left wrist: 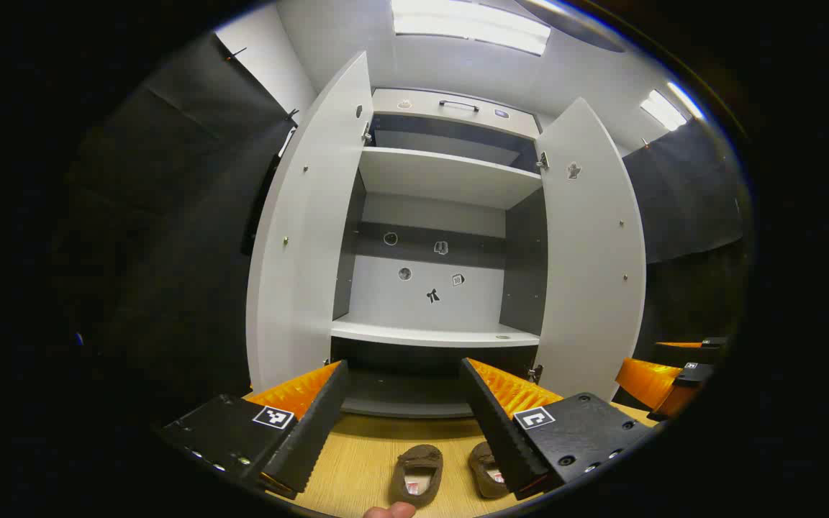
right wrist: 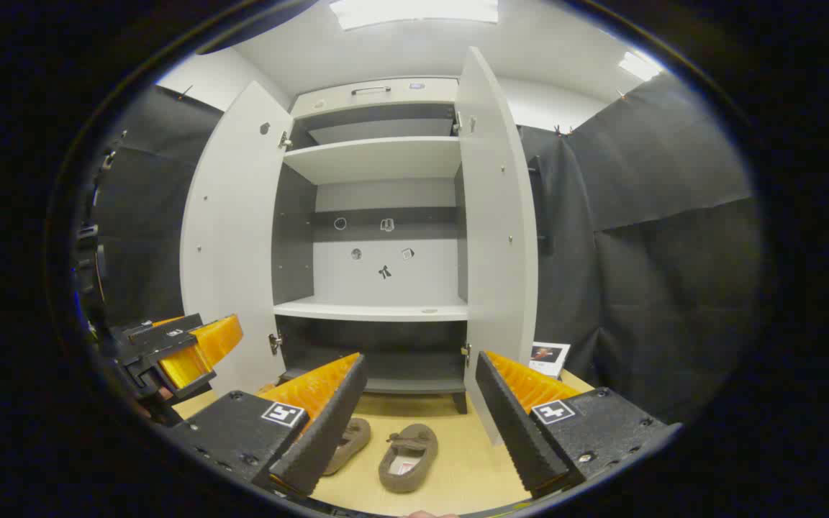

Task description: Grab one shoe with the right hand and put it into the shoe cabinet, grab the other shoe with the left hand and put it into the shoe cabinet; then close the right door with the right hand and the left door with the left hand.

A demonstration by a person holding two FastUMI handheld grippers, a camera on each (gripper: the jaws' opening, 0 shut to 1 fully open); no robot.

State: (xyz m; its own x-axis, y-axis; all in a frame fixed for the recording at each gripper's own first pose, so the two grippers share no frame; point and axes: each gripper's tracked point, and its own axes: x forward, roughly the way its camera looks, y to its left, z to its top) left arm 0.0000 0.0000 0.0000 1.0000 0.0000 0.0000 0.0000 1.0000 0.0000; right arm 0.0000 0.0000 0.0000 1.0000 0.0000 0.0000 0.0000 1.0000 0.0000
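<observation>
With both the left gripper [left wrist: 404, 374] and right gripper [right wrist: 420, 367] spread wide and empty, the two shoes [right wrist: 407, 447] lay side by side on the floor [right wrist: 458, 460] before the open cabinet [right wrist: 378, 162], so you risked nudging one while grabbing the other.

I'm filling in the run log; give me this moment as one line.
stage: start | shoes: both on floor before cabinet | shoe cabinet: both doors open, shelves bare | left hand-held gripper: open | right hand-held gripper: open
</observation>
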